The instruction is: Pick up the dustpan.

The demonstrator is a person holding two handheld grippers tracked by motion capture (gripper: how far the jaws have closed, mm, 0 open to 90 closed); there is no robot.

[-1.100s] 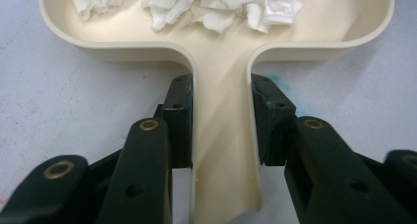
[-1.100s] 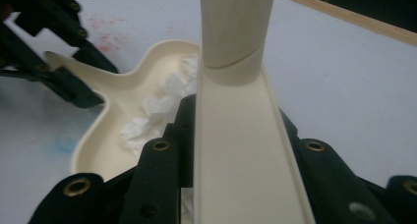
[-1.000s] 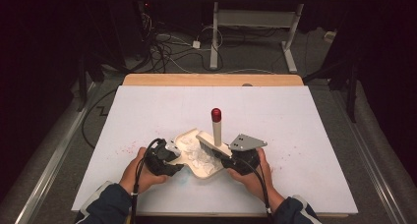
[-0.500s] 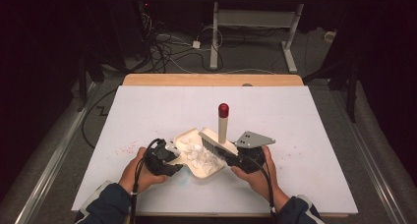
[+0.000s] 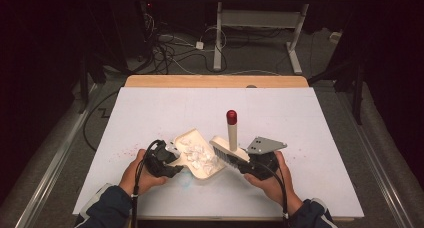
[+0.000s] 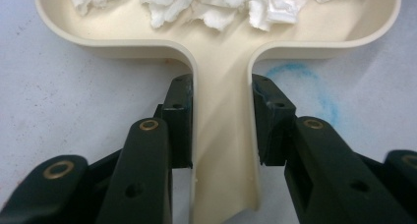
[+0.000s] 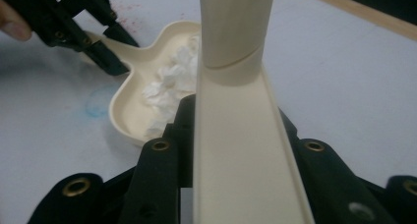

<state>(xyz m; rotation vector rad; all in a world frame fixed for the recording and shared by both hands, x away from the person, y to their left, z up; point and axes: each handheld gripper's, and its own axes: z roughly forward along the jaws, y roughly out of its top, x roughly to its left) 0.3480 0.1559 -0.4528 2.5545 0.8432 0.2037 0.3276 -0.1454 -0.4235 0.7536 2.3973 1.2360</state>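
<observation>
A cream dustpan (image 5: 184, 136) lies on the white table with white paper scraps (image 5: 198, 154) heaped in it. My left gripper (image 5: 172, 161) is shut on the pan's flat handle (image 6: 223, 135), one black pad pressing on each side, as the left gripper view shows close up. To the right, my right gripper (image 5: 245, 164) is shut on a cream hand brush (image 5: 224, 149). Its dark bristles stand at the pan's right rim and its red-tipped handle (image 5: 231, 116) points up. In the right gripper view the brush's back (image 7: 236, 150) runs between the jaws, with the pan (image 7: 123, 123) beyond.
A blue smudge (image 5: 186, 184) marks the table just in front of the pan, and red specks (image 5: 125, 150) lie to its left. A wooden strip (image 5: 215, 81) borders the far edge. Cables and a metal table frame (image 5: 220, 38) are on the floor beyond.
The right gripper has carried the brush a little to the right, so the red tip now stands farther from the pan's middle. The left gripper and the dustpan have stayed put.
</observation>
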